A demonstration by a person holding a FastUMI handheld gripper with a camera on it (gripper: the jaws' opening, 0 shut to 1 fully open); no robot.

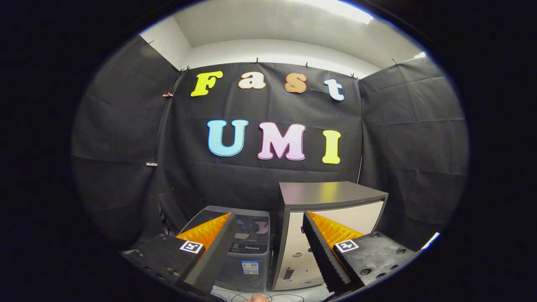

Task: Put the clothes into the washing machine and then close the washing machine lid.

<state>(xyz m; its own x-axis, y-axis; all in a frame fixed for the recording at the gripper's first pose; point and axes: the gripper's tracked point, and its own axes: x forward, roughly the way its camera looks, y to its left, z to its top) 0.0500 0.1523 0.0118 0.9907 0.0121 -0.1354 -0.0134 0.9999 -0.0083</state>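
Spread wide, the two fingers of the hand-held gripper (pixel 266 220) are seen with nothing held or touched. One washing machine (pixel 245 247), small and grey with lid shut, is seen just beyond them, one pale cabinet (pixel 331 201) close beside it. Thin cables (pixel 235 295) are noted on the floor below.

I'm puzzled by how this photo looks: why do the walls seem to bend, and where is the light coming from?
In the gripper view the fisheye lens bows the booth wall; a ceiling light glares overhead and sheens the cabinet top; the washing machine sits dim beyond the open tool.
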